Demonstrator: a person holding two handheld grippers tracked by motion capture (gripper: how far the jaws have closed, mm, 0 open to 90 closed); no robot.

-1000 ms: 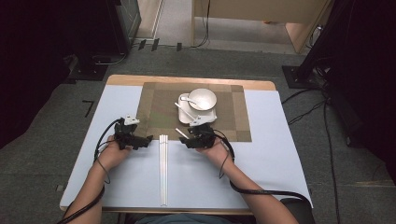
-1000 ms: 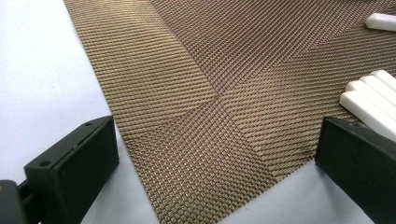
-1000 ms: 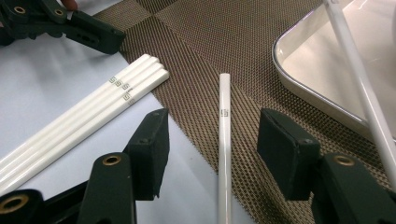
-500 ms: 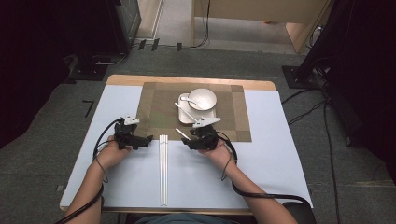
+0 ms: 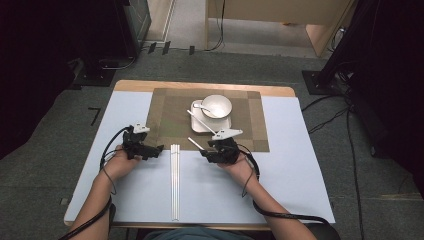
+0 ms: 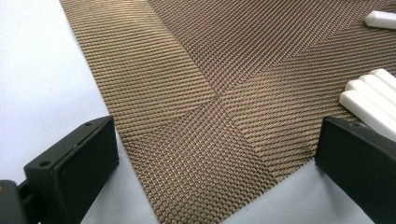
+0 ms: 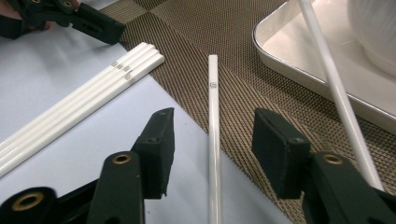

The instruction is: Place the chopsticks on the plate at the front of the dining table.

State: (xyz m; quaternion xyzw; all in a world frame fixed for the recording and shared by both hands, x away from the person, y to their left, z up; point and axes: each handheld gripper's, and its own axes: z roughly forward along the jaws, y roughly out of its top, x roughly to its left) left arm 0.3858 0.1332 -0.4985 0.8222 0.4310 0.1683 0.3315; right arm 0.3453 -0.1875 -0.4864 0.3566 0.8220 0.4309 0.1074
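Right hand-held gripper (image 7: pixel 212 140) sits at the near edge of the woven placemat (image 5: pixel 172 112), jaws partly apart and just been closing, with one white chopstick (image 7: pixel 213 121) lying between them; pads not touching it in the right gripper view. That chopstick lies half on the placemat, half on the pale surface (image 5: pixel 125 200). The high view shows it as a short white sliver (image 5: pixel 196 143) at the gripper tip, so the gap is unreadable there.

Left hand-held gripper (image 6: pixel 215 154) rests at the placemat's near left corner, jaws wide, nothing between them but mat weave and surface.

A bundle of three chopsticks (image 5: pixel 174 180) lies on the surface, tips just touching the placemat's near edge, between the two grippers. The left gripper view catches their ends (image 6: pixel 369 95) beside its far jaw.

On the placemat: a white tray (image 5: pixel 197 126) carrying a bowl (image 5: pixel 216 106). Another chopstick (image 7: pixel 336 93) rests slanted over the tray rim; the high view shows its full length (image 5: pixel 201 122).
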